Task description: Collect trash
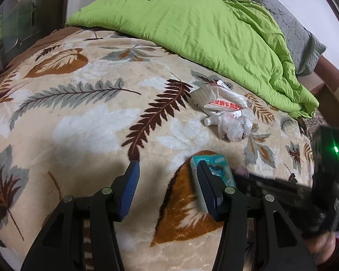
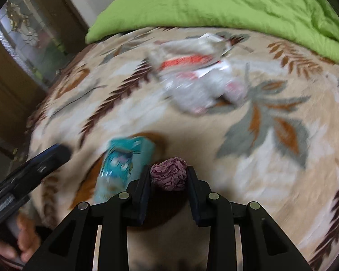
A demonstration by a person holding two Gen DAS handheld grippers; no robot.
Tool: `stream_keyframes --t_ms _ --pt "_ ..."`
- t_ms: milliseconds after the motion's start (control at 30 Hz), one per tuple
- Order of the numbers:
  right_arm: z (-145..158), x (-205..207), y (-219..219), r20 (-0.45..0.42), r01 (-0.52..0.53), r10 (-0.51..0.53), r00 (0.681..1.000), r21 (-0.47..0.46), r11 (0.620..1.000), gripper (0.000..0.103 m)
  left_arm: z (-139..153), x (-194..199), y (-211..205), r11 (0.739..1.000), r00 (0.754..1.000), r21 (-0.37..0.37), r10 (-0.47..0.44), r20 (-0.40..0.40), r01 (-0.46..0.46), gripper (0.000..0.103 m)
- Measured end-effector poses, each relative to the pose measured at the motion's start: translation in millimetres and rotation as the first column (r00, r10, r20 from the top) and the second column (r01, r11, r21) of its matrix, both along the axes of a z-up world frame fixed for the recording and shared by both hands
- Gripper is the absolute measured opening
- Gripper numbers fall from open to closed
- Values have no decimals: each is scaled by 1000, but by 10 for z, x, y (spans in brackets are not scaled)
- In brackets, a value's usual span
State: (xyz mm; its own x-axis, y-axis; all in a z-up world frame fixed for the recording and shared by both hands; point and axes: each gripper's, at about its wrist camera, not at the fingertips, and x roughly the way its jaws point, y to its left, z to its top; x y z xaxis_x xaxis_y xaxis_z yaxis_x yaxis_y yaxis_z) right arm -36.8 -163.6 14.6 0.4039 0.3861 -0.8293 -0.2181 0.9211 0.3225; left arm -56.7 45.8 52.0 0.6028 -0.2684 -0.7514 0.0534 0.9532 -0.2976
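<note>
My right gripper (image 2: pixel 168 169) has its pads against both sides of a crumpled purple paper ball (image 2: pixel 168 178) just above the leaf-patterned blanket (image 2: pixel 260 180). A teal tissue packet (image 2: pixel 122 160) lies just left of it. In the left wrist view that packet (image 1: pixel 221 164) sits partly behind the right finger of my left gripper (image 1: pixel 167 166), which is open with only blanket between its fingers. Farther up the bed lies a small pile: a white wrapper with red print (image 1: pixel 223 101), a little white bottle (image 1: pixel 211 120) and crumpled clear plastic (image 1: pixel 235 127). This pile (image 2: pixel 192 76) is blurred in the right wrist view.
A rumpled green duvet (image 1: pixel 192 22) covers the far side of the bed, with a grey quilt (image 1: pixel 289 29) behind it. A wooden cabinet with a glass door (image 2: pixel 22 45) stands beyond the bed's left edge. A person's hand (image 2: pixel 27 241) holds the left gripper.
</note>
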Motion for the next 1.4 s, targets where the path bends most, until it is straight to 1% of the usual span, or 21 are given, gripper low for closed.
stream_keyframes --t_ms 67,100,133,200,267,300,367,433,533,700,800,867,900,1000,1067,1133,1267,1333,1400 --pt "25 -102 14 -25 -23 26 999 111 994 33 11 -22 40 1000 1000 -8 7 2 -7 51" --pt "53 -142 4 -19 -20 23 1000 132 991 33 13 -29 46 1000 1000 -10 6 3 -6 51" --pt "92 -186 -19 -2 -9 10 1000 137 991 33 16 -39 45 1000 1000 -15 -3 3 3 51" --pt "189 -283 -126 47 46 -51 998 112 993 33 6 -52 5 999 999 -16 -35 -2 35 52" --pt "264 -381 -258 77 101 -110 991 105 989 33 -20 -65 -100 996 996 -7 -92 -16 92 57" --pt "283 -424 -312 83 122 -131 988 105 987 33 -35 -69 -164 993 992 -2 -122 -23 122 57" --pt "304 -531 -408 100 158 -168 981 98 983 33 -67 -81 -298 985 984 22 -172 -35 173 59" --pt "324 -608 -486 98 178 -189 977 117 977 33 -102 -88 -417 976 976 47 -211 -48 213 61" --pt "381 -682 -562 110 199 -214 971 138 970 33 -186 -67 -555 966 970 101 -231 -78 239 61" --pt "387 -713 -604 115 208 -225 967 143 968 33 -299 -1 -613 960 967 137 -228 -116 243 61" --pt "377 -707 -594 118 211 -228 967 138 968 33 -316 21 -636 956 967 161 -229 -109 245 61" --pt "377 -716 -575 122 208 -224 967 131 969 33 -329 36 -653 952 969 191 -222 -105 239 53" --pt "376 -714 -569 123 207 -223 967 127 970 33 -328 38 -655 951 970 198 -219 -100 236 52" --pt "381 -717 -552 133 212 -226 965 110 971 33 -309 41 -653 952 972 200 -219 -88 233 46" --pt "384 -724 -536 143 222 -233 962 90 971 33 -282 26 -654 951 972 201 -223 -72 233 38" --pt "395 -731 -508 156 234 -242 958 66 970 33 -240 -7 -655 951 973 208 -224 -45 229 35" --pt "413 -738 -451 194 267 -266 944 22 963 33 -129 -61 -613 957 978 212 -206 17 198 35" --pt "421 -736 -413 213 269 -265 940 6 963 33 -82 -72 -583 963 981 202 -191 40 179 35" --pt "421 -728 -368 228 268 -258 939 -13 963 33 -39 -85 -552 966 983 208 -172 64 156 35"
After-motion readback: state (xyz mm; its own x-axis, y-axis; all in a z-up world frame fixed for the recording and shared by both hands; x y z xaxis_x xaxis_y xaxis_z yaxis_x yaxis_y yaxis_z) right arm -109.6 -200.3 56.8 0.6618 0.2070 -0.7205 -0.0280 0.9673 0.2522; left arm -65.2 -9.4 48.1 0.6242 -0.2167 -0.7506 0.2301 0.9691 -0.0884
